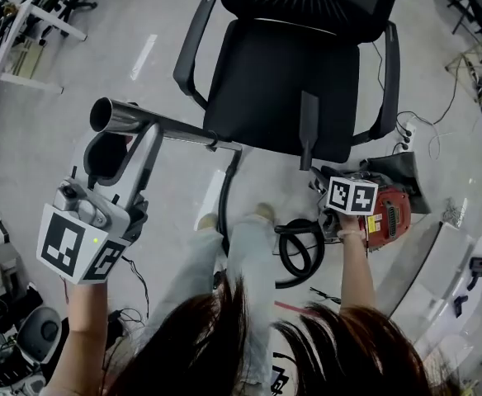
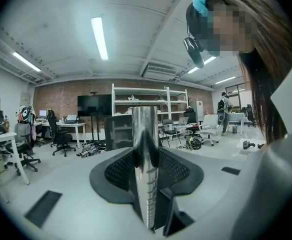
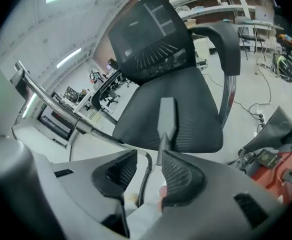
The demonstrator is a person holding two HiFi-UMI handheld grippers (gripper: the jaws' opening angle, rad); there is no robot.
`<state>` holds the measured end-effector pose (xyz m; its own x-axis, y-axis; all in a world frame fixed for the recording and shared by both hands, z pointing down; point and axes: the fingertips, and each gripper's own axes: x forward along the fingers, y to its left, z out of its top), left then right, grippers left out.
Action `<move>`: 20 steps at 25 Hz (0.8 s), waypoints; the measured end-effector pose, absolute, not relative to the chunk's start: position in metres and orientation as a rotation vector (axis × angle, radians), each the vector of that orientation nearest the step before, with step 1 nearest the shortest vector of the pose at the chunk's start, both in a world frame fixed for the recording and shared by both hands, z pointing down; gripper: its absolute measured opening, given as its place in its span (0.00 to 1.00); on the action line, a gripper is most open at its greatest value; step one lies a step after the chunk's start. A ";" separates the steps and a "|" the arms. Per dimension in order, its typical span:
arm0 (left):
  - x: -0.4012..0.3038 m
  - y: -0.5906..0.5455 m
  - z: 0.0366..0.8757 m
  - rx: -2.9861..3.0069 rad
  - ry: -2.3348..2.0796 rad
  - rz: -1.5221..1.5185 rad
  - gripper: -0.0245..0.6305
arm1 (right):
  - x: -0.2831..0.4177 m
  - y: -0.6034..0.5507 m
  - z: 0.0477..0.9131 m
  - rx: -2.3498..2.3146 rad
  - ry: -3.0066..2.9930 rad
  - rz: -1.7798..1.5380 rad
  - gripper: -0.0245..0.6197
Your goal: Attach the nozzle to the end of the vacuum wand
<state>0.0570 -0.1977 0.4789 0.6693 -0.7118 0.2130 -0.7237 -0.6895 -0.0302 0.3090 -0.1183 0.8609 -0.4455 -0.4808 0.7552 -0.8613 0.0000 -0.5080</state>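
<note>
Chrome wand sat pinched in your left tongs for fitting; your right tongs hung spread before the nozzle.

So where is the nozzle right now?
In the head view the nozzle lies on the chair seat, right of centre, its near end at the front edge, just ahead of the right gripper.

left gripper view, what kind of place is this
Probably an open-plan office or lab workroom. It has a brick back wall, white shelving, desks with rolling office chairs, and strip lights on the ceiling.
</note>
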 end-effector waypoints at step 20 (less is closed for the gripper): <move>0.062 -0.205 0.494 2.770 -1.322 0.281 0.27 | 0.310 -0.144 0.950 1.162 -1.893 1.623 0.30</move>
